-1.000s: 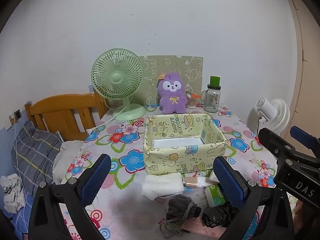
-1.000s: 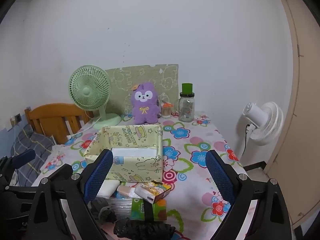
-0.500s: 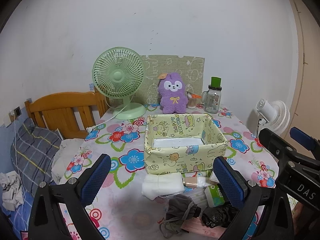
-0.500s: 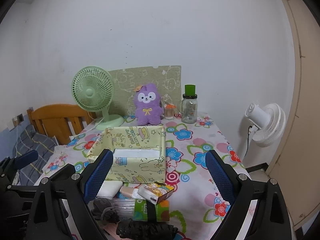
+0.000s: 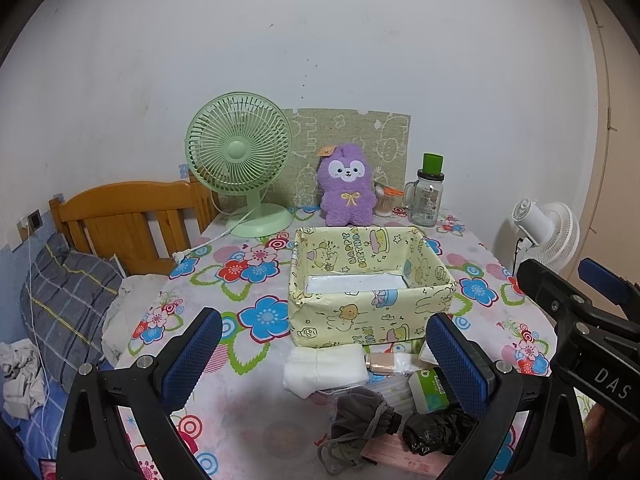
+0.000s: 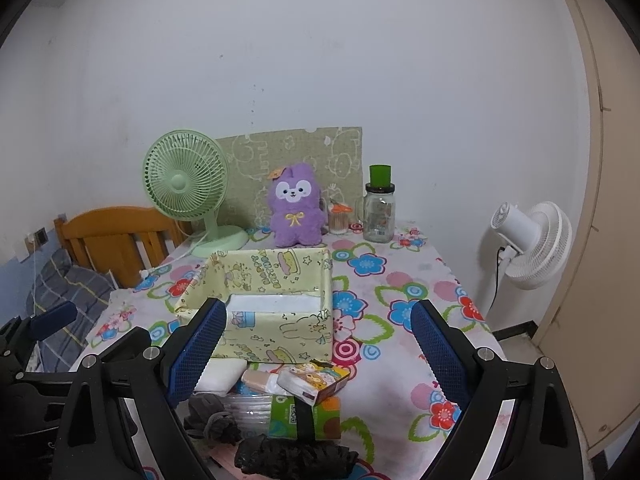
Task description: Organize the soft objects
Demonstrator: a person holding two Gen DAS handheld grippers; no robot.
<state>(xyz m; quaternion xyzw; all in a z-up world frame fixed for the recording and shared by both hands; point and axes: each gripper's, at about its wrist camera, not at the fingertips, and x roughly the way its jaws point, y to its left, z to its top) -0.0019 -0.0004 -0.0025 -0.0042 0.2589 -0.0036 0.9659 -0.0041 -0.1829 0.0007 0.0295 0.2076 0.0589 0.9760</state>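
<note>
a table covered with a pink flower-print plastic cloth (image 5: 256, 408) fills both views. near its middle stands a pale yellow cartoon-print fabric storage box (image 5: 370, 284), open at the top, with something flat and white lying on its bottom. in front of the box, toward the cameras, lies a small heap of things: a folded white cloth (image 5: 326, 370) just beside the box's front wall, a grey drawstring pouch (image 5: 358, 416), a crumpled black fabric piece (image 5: 434, 434), a green tissue pack (image 6: 304, 416) and a small printed carton (image 6: 314, 382) resting on top of the pile.

the left gripper (image 5: 324, 356) hangs above the near edge of the table with its blue-padded jaws spread wide and nothing between them; the heap shows in the gap below. the right gripper (image 6: 316, 354) is likewise wide open and empty, just above the same heap, the box showing between its fingers. each gripper appears at the edge of the other's view.

at the far end, against the white wall, a purple plush bunny with a yellow bow (image 5: 348, 190) sits upright before an olive printed board. a mint green desk fan (image 5: 240, 160) stands to its left, a glass jar with a green lid (image 5: 428, 194) to its right. a wooden bed headboard (image 5: 128, 220) and a white floor fan (image 6: 528, 240) flank the table
</note>
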